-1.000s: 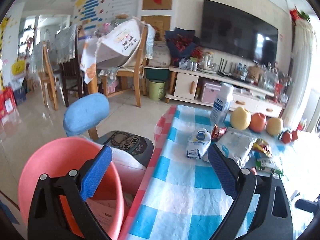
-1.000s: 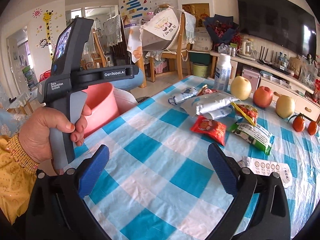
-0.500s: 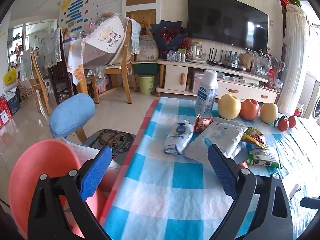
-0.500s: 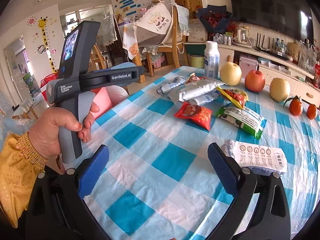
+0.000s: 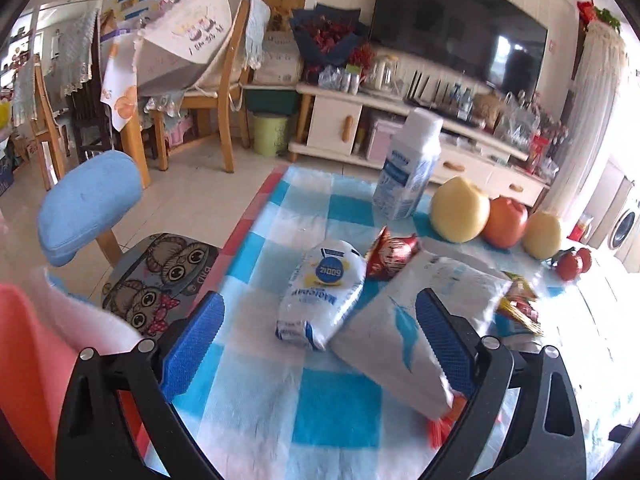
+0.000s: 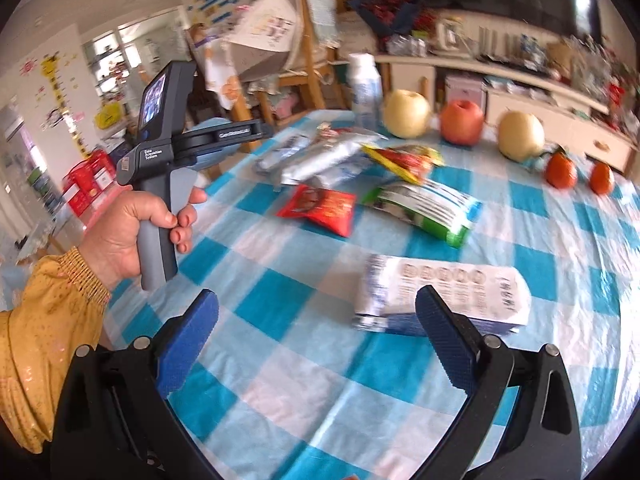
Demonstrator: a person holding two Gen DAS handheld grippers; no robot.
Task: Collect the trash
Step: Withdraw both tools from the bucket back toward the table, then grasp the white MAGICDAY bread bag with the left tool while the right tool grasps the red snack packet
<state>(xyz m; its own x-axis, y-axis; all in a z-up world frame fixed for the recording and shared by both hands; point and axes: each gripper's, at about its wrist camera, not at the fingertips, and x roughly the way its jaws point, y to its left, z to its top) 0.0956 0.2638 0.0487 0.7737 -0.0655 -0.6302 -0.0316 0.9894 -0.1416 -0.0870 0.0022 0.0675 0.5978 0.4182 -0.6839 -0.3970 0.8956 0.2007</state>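
I see my left hand-held gripper (image 5: 320, 338) spread wide over the checked bench (image 5: 336, 412), empty, with a white snack bag (image 5: 324, 294) lying between its blue pads and a larger white packet (image 5: 404, 328) touching that bag's right side. My right hand-held gripper (image 6: 318, 334) is also spread and empty; a white printed wrapper (image 6: 444, 292) lies just ahead, red (image 6: 320, 208) and green (image 6: 424, 206) wrappers farther on.

Two low wrist views facing forward over one checked tablecloth (image 5: 336, 412), wrappers (image 6: 320, 210) shared.
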